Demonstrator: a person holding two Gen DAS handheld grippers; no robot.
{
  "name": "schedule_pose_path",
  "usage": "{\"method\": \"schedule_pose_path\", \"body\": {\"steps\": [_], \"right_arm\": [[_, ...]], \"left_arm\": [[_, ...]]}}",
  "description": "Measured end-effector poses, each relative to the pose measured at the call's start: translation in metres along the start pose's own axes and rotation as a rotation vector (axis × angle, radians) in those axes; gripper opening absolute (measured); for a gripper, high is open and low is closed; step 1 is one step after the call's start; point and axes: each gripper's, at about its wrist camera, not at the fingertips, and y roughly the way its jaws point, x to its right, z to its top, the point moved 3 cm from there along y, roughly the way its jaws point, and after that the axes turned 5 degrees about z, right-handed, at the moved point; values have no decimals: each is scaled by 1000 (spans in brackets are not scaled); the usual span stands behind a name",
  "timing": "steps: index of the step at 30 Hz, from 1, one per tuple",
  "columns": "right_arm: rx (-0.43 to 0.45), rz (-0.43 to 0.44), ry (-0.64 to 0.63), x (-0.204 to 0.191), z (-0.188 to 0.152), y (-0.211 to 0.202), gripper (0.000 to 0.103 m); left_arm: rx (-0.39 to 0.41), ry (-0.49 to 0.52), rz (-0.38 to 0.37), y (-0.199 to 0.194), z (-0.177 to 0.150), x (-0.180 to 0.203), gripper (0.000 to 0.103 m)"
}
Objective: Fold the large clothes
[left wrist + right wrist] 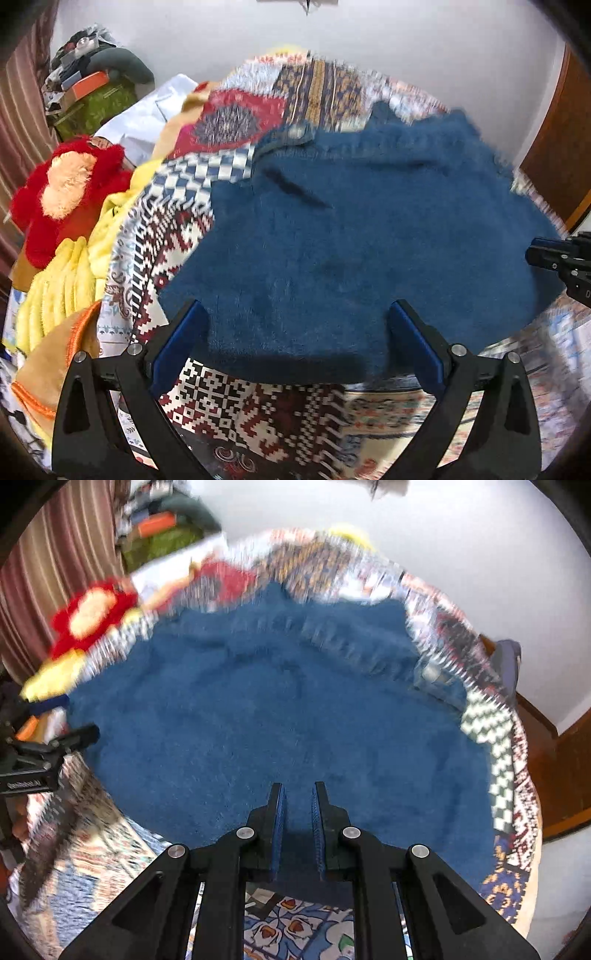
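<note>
A large fuzzy blue garment (332, 236) lies spread flat on a patterned bedspread (155, 236). My left gripper (297, 314) is open wide, its blue-padded fingers (184, 332) over the garment's near edge with nothing between them. In the right wrist view the same blue garment (280, 709) fills the middle. My right gripper (298, 794) stands over its near edge with the jaws a narrow gap apart, holding nothing that I can see. The right gripper shows in the left wrist view (554, 254) at the right edge. The left gripper shows in the right wrist view (55, 746) at the left.
A red and peach plush toy (66, 199) and yellow blankets (66, 288) lie left of the garment. A cluttered pile (92, 85) stands at the back left by a striped curtain (18, 110). A wooden door (554, 147) is at the right. Both views are blurred.
</note>
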Motion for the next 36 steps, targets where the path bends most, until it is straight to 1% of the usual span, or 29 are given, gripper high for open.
{"method": "schedule_pose_path", "body": {"steps": [1, 2, 4, 5, 6, 7, 8, 9, 10, 11, 12, 13, 15, 16, 18, 19, 21, 24, 26, 27, 28, 32, 33, 34, 35, 36], "right_arm": [[-22, -13, -6, 1, -2, 9, 10], [-22, -20, -15, 1, -5, 17, 10], [20, -35, -35, 0, -11, 17, 10], [22, -63, -41, 0, -12, 15, 10], [21, -149, -49, 2, -13, 15, 11], [23, -194, -62, 3, -14, 16, 16], [32, -220, -64, 4, -15, 14, 32], [43, -288, -60, 8, -16, 13, 61], [53, -356, -52, 13, -16, 11, 77], [67, -384, -43, 18, -16, 8, 94], [71, -360, -30, 22, -17, 6, 95], [61, -307, 1, 29, -19, 5, 95], [55, -235, 57, 41, -20, 0, 95], [55, -213, 75, 45, -22, -3, 95], [57, -194, 96, 50, -25, -8, 95], [64, -179, 105, 52, -27, -13, 95], [77, -155, 104, 50, -29, -19, 95], [92, -135, 96, 46, -33, -26, 95], [95, -125, 84, 41, -35, -28, 95], [95, -123, 78, 40, -35, -28, 95], [95, -121, 73, 39, -36, -27, 95], [91, -122, 59, 38, -38, -22, 95], [89, -117, 64, 39, -38, -20, 95], [89, -109, 72, 40, -38, -19, 95], [91, -100, 81, 41, -38, -19, 95], [94, -88, 94, 42, -38, -18, 95]], "left_arm": [[-13, 8, 7, 7, -4, 1, 102], [-10, 1, -4, 10, -8, 0, 102], [2, -6, -13, 9, -12, -3, 102], [1, 4, -12, 8, -14, -4, 102], [-2, 14, -8, 7, -15, -5, 102], [-6, 23, -1, 5, -16, -6, 102], [-8, 24, 11, 4, -18, -8, 102], [-13, 20, 25, 3, -19, -12, 102], [-18, 12, 21, 2, -21, -15, 102], [-30, -12, -3, 0, -23, -21, 102], [-42, -36, -18, 0, -24, -26, 102], [-62, -73, -27, -1, -28, -33, 101], [-88, -113, -48, -1, -32, -41, 101], [-105, -138, -70, -1, -35, -45, 101], [-139, -194, -138, 0, -40, -49, 101], [-155, -243, -192, 0, -43, -51, 101], [-174, -317, -271, 3, -45, -51, 101], [-207, -409, -388, 13, -43, -44, 101], [-219, -474, -491, 23, -39, -38, 101], [-222, -497, -524, 27, -37, -36, 101], [-224, -524, -552, 32, -35, -36, 100], [-208, -641, -593, 51, -25, -43, 99], [-200, -678, -588, 56, -23, -47, 92], [-200, -696, -567, 60, -21, -50, 79], [-209, -716, -531, 66, -21, -53, 71], [-205, -729, -516, 70, -19, -55, 65]]}}
